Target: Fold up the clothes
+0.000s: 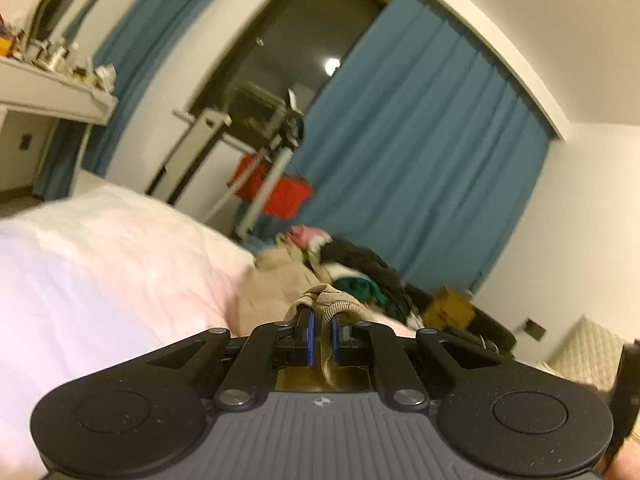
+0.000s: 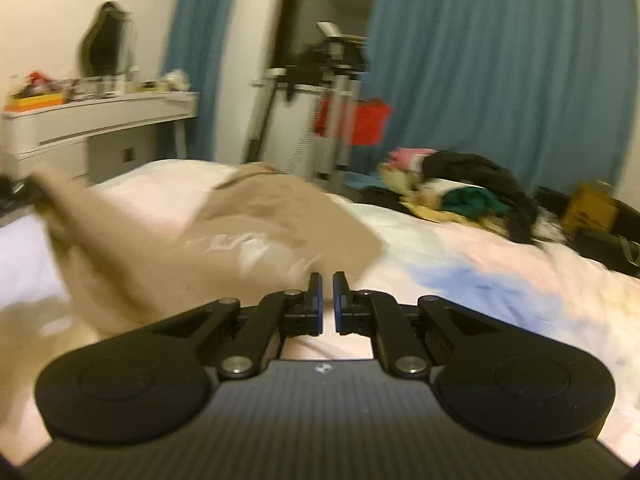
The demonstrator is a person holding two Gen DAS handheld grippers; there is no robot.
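Left gripper [image 1: 322, 330] gripping ribbed hem of beige garment [image 2: 224, 236] (lifted, blurred) over bed [image 2: 460, 256]; right gripper [image 2: 327, 294] hovering, jaws nearly closed, holding nothing

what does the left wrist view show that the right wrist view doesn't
Only the left wrist view shows the left gripper shut on a ribbed edge of the tan garment, the cloth pinched between its fingers.

Only the right wrist view shows the right gripper nearly shut with nothing between its fingers, and the tan garment's blurred pale print as it lies spread on the bed.

Both show the pile of clothes, blue curtains, the red item and the white dresser.
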